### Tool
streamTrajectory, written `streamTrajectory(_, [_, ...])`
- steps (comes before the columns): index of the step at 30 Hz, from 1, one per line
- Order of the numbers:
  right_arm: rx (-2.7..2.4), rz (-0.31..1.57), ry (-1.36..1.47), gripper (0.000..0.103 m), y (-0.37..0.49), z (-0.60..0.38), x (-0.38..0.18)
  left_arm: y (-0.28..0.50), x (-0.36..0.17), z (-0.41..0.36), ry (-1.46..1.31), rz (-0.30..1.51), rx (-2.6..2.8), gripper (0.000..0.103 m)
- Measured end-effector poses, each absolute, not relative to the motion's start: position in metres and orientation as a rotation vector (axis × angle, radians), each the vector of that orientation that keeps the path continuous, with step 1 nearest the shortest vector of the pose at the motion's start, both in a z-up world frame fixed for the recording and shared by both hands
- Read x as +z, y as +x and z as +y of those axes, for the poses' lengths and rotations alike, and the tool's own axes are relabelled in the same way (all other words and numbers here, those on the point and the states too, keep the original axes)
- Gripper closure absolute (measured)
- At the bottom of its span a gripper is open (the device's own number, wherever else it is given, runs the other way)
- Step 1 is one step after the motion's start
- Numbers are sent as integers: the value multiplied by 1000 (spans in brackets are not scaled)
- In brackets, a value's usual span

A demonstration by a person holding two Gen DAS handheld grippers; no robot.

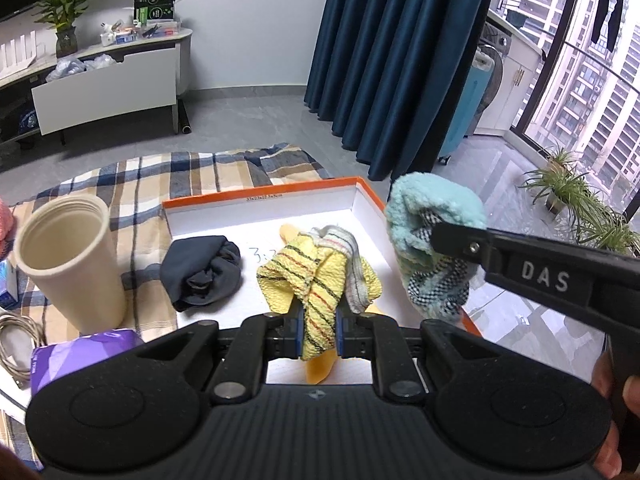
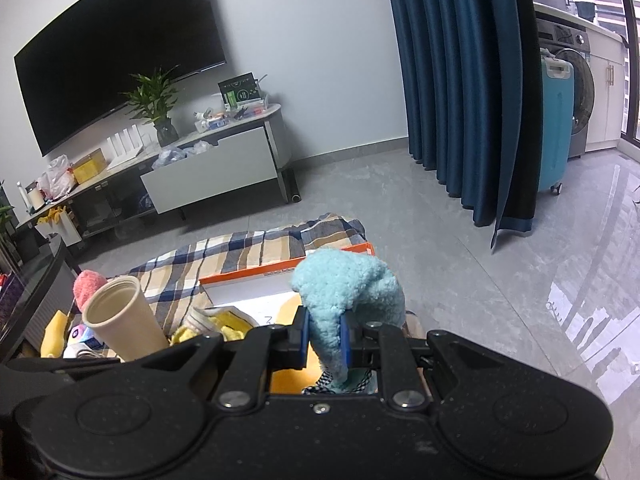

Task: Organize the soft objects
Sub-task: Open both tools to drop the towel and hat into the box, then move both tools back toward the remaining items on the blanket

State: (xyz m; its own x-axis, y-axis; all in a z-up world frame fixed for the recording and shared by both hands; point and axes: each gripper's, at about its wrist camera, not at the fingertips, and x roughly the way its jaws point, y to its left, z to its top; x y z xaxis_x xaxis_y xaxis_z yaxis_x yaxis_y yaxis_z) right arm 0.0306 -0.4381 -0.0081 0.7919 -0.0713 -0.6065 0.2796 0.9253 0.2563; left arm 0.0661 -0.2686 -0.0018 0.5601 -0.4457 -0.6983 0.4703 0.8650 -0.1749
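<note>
Both loaded: left tongs (image 1: 318,332) pinch yellow striped cloth (image 1: 316,280), right tongs (image 2: 325,340) pinch blue fluffy sock (image 2: 348,284). Held over orange-rimmed box (image 1: 260,197), likely for sorting inside.

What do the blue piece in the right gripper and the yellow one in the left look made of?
Blue sock: fluffy, looks like plush fleece or chenille, matte with a nubby pile. Yellow striped cloth: thin crinkled weave, probably cotton, judging by its puckered, limp folds.
</note>
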Motion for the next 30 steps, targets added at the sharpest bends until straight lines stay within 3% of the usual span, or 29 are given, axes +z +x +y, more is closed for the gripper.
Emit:
streamTrajectory(5, [-188,641,341,83,42,-441,-13,72,-7,-273,35,831,-549,86])
streamTrajectory(7, [-186,644,339,82,49,-442,-15,74,-10,-276,35,847,-578,81])
streamTrajectory(9, [-179,634,335,71,53,-442,-17,75,-12,-278,42,858,-598,68])
streamTrajectory(11, [-190,632,327,66,58,-443,-18,73,-14,-277,45,856,-600,50])
streamTrajectory(12, [-192,636,330,65,59,-444,-19,73,-14,-275,42,856,-593,47])
streamTrajectory(16, [-198,635,332,65,56,-444,-19,70,-9,-268,42,845,-564,44])
streamTrajectory(22, [-173,611,332,65,40,-435,-6,62,5,-254,80,812,-473,30])
streamTrajectory(26, [-150,606,306,55,31,-420,5,58,16,-240,80,789,-423,21])
streamTrajectory(30, [-132,605,306,50,24,-407,13,53,23,-221,54,783,-376,20])
